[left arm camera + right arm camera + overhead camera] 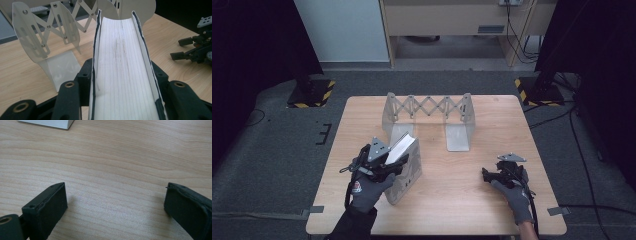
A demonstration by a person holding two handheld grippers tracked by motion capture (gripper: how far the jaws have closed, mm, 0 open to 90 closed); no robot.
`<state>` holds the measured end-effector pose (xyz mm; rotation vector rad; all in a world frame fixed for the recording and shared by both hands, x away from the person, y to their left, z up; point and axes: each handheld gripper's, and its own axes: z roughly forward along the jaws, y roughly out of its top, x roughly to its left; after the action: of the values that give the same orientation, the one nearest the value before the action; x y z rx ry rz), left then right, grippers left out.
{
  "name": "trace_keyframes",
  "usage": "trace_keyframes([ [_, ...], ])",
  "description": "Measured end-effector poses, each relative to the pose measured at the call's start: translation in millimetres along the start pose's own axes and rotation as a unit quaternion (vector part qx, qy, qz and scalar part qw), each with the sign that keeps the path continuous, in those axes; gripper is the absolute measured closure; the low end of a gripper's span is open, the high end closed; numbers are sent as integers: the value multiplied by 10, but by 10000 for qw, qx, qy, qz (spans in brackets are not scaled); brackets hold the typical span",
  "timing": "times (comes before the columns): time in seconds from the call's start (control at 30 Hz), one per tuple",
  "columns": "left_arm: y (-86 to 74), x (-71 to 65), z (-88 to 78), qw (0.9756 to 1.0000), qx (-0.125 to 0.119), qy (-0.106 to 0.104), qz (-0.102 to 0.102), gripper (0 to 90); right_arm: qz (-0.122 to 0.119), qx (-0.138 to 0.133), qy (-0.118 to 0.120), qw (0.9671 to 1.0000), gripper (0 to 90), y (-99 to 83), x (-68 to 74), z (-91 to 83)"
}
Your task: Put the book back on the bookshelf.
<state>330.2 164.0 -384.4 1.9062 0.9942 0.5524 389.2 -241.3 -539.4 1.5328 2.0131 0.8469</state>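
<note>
Black jaws of the left gripper clamp a white-paged book, held above the wooden worktop before an expanding metal book rack, while the right gripper rests apart, jaws wide and empty.

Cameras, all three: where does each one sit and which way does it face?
High view: above the table's near side, facing forward and down; gloved hands, both grippers, book.
Left gripper view: on the left gripper, along the clamped book toward the rack.
Right gripper view: on the right gripper, down at the table.
Shared: book, rack.
</note>
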Motion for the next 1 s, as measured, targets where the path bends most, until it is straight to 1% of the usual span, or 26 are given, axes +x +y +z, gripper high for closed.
trace_keyframes([
  [0.13,5,20,0,9999,-56,5,-115,517,3,1,2,10000,50,0,0,0],
  [0.23,28,80,-21,9997,-107,-16,-237,519,4,0,5,10000,49,1,-1,1],
  [0.33,95,137,-96,9991,-269,85,-325,520,5,1,7,10000,49,1,0,1],
  [0.37,95,137,-96,9991,-269,85,-325,520,5,1,7,10000,49,1,0,1],
  [0.4,148,189,-149,9980,-407,239,-411,519,5,2,7,10000,49,1,-1,0],
  [0.43,148,189,-149,9980,-407,239,-411,519,5,2,7,10000,49,1,-1,0],
  [0.47,201,244,-173,9969,-507,405,-449,519,4,1,7,10000,49,1,-1,1],
  [0.5,228,269,-172,9963,-528,495,-463,519,4,1,7,10000,49,1,0,1],
  [0.53,228,269,-172,9963,-528,495,-463,519,4,2,6,10000,49,1,0,1],
  [0.57,296,325,-142,9953,-517,636,-510,519,2,1,5,10000,48,1,0,1],
  [0.67,394,407,-60,9935,-519,820,-588,519,7,5,10,10000,48,2,0,2],
  [0.7,394,407,-60,9935,-519,820,-588,519,7,5,10,10000,48,2,0,2],
  [0.73,460,450,9,9924,-500,935,-625,519,7,6,11,10000,48,2,0,2],
  [0.8,531,491,78,9917,-464,1022,-627,519,3,2,6,10000,48,2,-1,2],
  [0.9,643,557,178,9903,-452,1107,-712,519,6,5,10,10000,48,2,0,2],
  [0.93,643,557,178,9903,-452,1107,-712,519,7,5,11,10000,48,2,0,2],
  [0.97,712,580,250,9890,-444,1200,-736,519,7,6,10,10000,48,2,0,2],
  [1.0,712,580,250,9890,-444,1200,-736,519,4,3,7,10000,48,2,-1,2],
])
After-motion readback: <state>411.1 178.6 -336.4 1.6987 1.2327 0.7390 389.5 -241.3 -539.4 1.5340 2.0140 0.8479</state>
